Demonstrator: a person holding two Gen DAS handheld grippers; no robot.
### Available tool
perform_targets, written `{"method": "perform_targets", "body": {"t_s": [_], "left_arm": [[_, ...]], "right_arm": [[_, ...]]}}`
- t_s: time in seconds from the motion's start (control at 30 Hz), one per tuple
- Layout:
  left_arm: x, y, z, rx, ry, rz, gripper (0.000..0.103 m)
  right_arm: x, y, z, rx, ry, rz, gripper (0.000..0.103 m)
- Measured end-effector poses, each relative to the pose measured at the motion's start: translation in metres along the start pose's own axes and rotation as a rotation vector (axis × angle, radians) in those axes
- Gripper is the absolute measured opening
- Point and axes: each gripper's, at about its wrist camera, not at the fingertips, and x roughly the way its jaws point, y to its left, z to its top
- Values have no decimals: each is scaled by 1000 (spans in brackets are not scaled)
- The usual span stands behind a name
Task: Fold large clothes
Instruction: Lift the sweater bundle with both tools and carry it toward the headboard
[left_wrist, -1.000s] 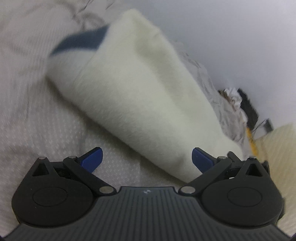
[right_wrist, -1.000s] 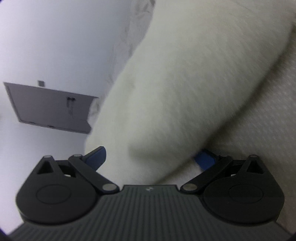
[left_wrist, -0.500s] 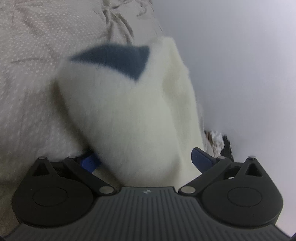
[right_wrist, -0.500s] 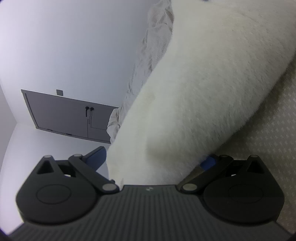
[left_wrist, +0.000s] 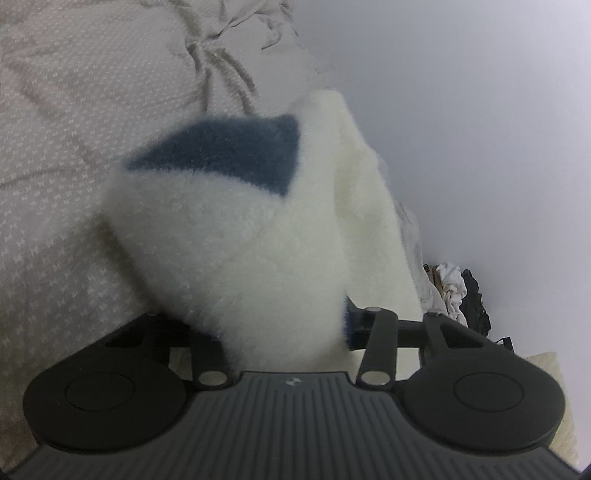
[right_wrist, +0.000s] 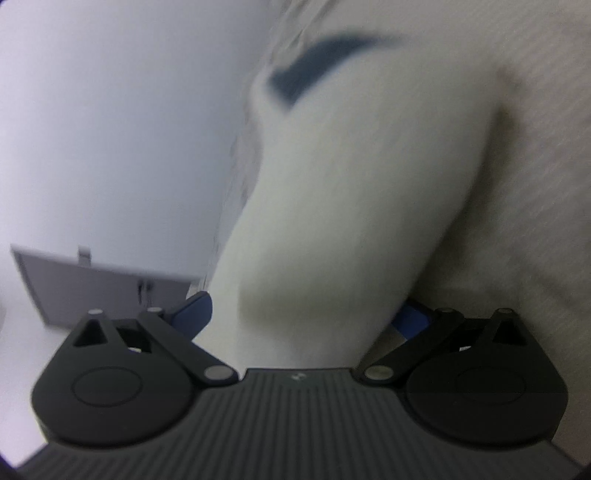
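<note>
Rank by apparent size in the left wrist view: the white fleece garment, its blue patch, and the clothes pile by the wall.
1. White fleece garment: largest, though it sits right at the camera, which inflates it.
2. Blue patch: clearly smaller, part of the garment.
3. Clothes pile: smallest as seen, but it lies farther off, so true size is unsure.

A bed is covered by a pale grey-beige bedspread (left_wrist: 62, 155) printed with small white marks and gathered into creases near the top. A plain, evenly lit white wall (left_wrist: 480, 129) is seen beyond it. A heap of white and black laundry (left_wrist: 461, 291) is seen at the wall. In the right wrist view, a grey door (right_wrist: 103, 291) is set in a white wall.
</note>
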Motion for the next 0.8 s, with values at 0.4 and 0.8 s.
{"method": "perform_targets", "body": {"t_s": [0.4, 0.8], "left_arm": [[-2, 3, 1, 44, -7, -33, 43], [-29, -10, 3, 83, -23, -99, 40]], "right_arm": [[12, 26, 22, -130, -98, -82, 52], [-32, 78, 23, -403, -95, -6, 46]]}}
